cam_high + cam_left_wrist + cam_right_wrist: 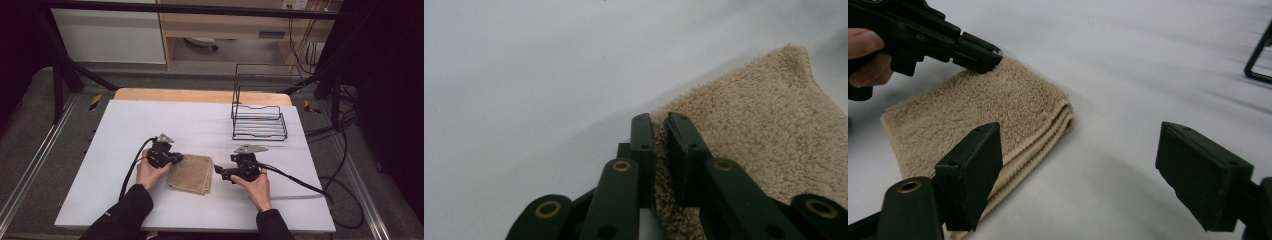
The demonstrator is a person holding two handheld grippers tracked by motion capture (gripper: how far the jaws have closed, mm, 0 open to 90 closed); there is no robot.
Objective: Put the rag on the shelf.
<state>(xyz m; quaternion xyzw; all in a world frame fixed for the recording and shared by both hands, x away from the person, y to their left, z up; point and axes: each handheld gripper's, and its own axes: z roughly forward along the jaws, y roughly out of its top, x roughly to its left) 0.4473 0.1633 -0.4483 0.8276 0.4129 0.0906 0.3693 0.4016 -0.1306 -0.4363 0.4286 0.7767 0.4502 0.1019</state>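
The folded towel (190,173) lies lower centre on the tabletop (150,125) — left tool (660,122) pinches its corner; right tool (1083,170), jaws wide, should bite the near edge squarely before lifting.

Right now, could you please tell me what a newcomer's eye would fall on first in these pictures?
Probably the folded beige towel, lying near the middle of the white table between the two hands. The left claw is pinched on the towel's edge, while the right claw stands open just beside its folded side. Farther back on the right stands a black wire rack.
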